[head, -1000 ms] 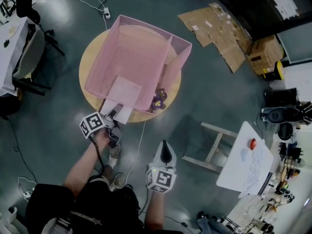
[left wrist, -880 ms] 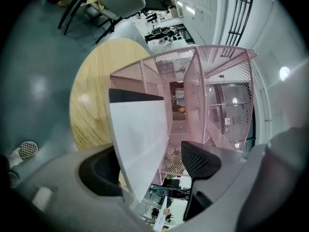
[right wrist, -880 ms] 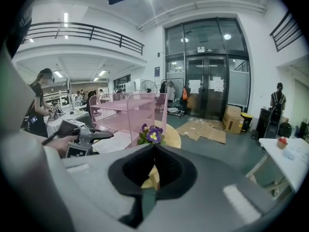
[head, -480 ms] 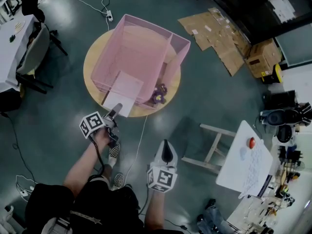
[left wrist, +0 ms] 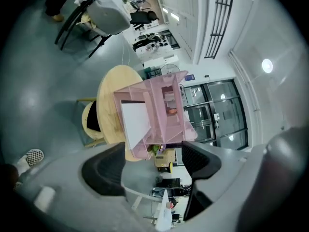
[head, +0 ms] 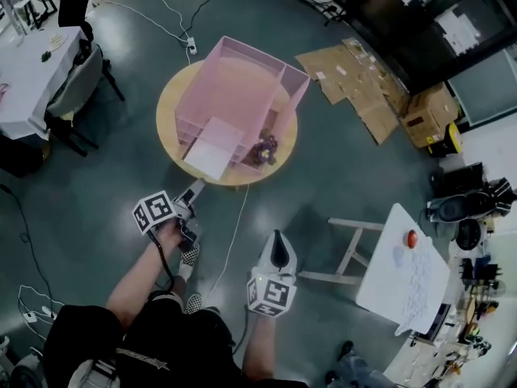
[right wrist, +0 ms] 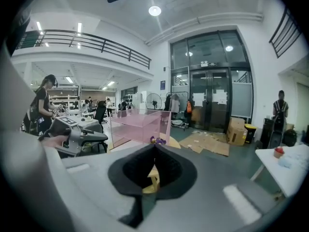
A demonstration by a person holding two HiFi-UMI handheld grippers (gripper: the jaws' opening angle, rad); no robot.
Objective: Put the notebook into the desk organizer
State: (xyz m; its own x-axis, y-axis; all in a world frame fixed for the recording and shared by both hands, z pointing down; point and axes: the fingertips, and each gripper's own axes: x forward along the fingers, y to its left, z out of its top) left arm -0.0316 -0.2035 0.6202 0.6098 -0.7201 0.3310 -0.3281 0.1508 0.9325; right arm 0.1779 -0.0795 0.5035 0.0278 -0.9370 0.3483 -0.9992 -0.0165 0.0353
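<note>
Topping round table (head: 170, 111), pink organizer (head: 234, 87), grey floor (head: 347, 168)

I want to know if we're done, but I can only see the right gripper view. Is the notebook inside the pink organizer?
Observer: It looks like it. In the head view the white notebook leans tilted in the front part of the pink organizer.
Operator: Is the left claw holding it?
Observer: No. The left claw is open with nothing between its jaws, and it is off the table, apart from the notebook.
</note>
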